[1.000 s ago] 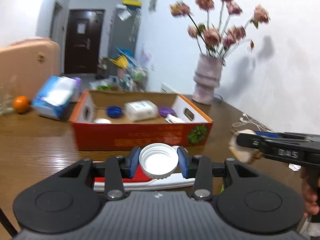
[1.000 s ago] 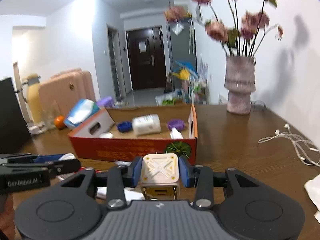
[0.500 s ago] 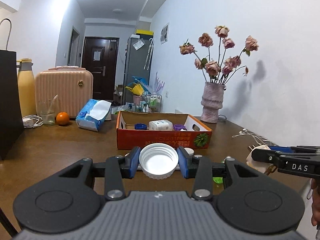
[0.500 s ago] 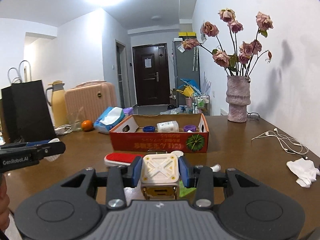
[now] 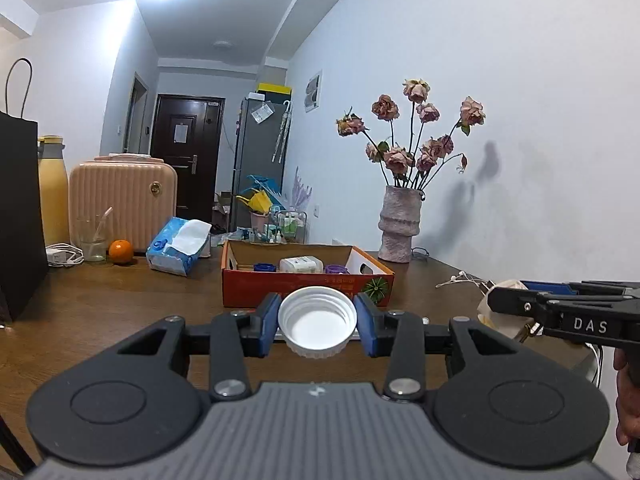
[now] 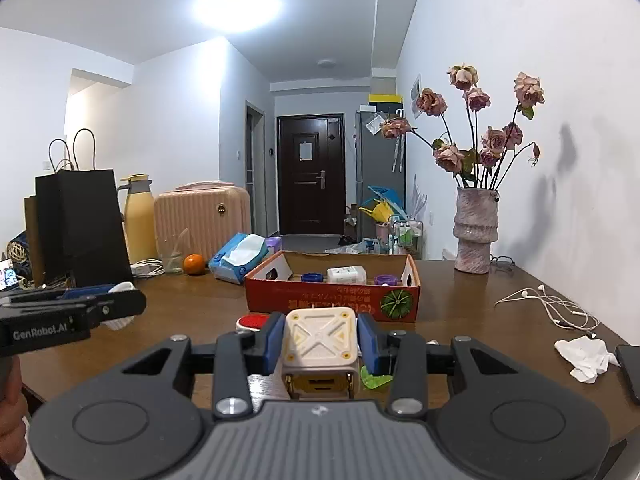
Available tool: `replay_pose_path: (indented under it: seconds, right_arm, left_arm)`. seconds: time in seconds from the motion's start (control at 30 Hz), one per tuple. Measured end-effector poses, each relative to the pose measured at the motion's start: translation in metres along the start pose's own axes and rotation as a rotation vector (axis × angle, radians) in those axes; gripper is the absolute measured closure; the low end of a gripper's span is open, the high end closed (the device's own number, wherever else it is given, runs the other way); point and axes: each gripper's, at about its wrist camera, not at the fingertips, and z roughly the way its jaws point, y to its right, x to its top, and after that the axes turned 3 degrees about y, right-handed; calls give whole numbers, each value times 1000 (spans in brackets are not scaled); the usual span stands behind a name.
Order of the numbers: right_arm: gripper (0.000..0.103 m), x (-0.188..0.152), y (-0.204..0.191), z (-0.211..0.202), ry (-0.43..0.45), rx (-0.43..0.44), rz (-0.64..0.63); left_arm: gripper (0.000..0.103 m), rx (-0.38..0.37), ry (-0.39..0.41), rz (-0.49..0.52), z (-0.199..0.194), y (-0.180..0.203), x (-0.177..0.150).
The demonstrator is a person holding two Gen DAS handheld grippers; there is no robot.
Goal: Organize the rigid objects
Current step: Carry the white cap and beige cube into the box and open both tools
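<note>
left gripper (image 5: 317, 322) fingers clamp white cap (image 5: 317, 322) | right gripper (image 6: 319, 344) grips cream cube (image 6: 319, 344) | cardboard box (image 6: 332, 304) well ahead

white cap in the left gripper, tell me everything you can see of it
The white cap is a round screw lid, plastic by its look, with thread ridges inside its rim and fine ribbing on its outer wall. Its open side faces the camera and tips slightly upward, showing a plain flat inside. The left gripper is shut on it, one blue pad pressing each side. It is held above the wooden table, in front of the orange cardboard box.
</note>
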Motion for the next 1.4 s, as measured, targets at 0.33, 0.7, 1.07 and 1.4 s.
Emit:
replay_pose_path:
  seconds: [0.33, 0.7, 1.07, 1.4]
  right_arm:
    - [64, -17, 2, 47, -89, 23, 7]
    - [64, 22, 31, 167, -105, 29, 6]
    - [64, 66, 70, 348, -245, 88, -23]
    - [64, 48, 92, 486, -484, 51, -13]
  left_arm:
    - [62, -12, -57, -23, 43, -13, -11]
    - [62, -2, -105, 13, 161, -44, 25]
    - [62, -30, -260, -1, 347, -102, 71]
    - [62, -9, -511, 25, 503, -127, 44]
